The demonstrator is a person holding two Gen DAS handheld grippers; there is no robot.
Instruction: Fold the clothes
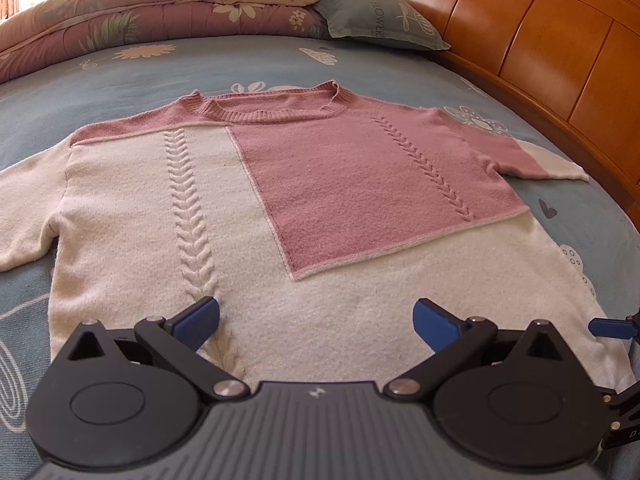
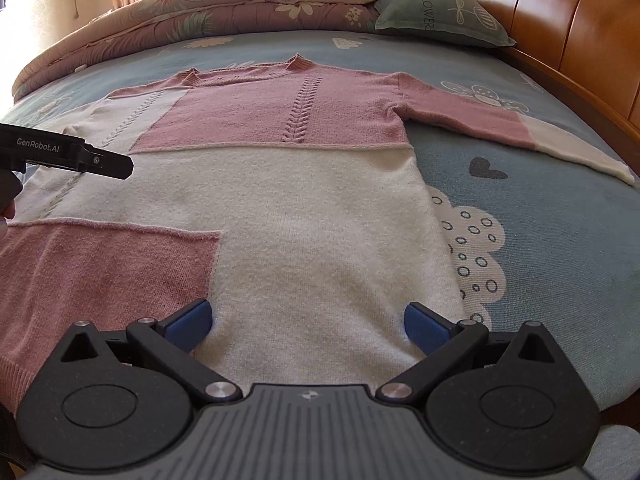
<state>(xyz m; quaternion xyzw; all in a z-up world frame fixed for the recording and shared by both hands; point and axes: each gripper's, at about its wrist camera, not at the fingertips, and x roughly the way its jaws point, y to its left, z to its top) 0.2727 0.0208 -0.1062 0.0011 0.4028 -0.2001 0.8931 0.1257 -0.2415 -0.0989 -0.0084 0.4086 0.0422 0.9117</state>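
Observation:
A pink and cream knit sweater [image 1: 224,208] [image 2: 304,200] lies flat on the bed, front up, collar [image 1: 272,110] at the far end and both sleeves spread out. My left gripper [image 1: 316,326] hovers open over the cream lower part near the hem, nothing between its blue pads. My right gripper [image 2: 308,326] is open too, low over the cream lower right part of the sweater, close to its right edge. The right sleeve [image 2: 520,132] stretches out to the right with a cream cuff. The left gripper's black body [image 2: 68,156] shows at the left of the right wrist view.
The sweater rests on a blue-grey sheet [image 2: 540,208] with flower prints. A folded floral quilt [image 1: 160,12] and a grey-green pillow [image 1: 380,20] lie at the far end. A wooden headboard [image 1: 540,48] runs along the right side.

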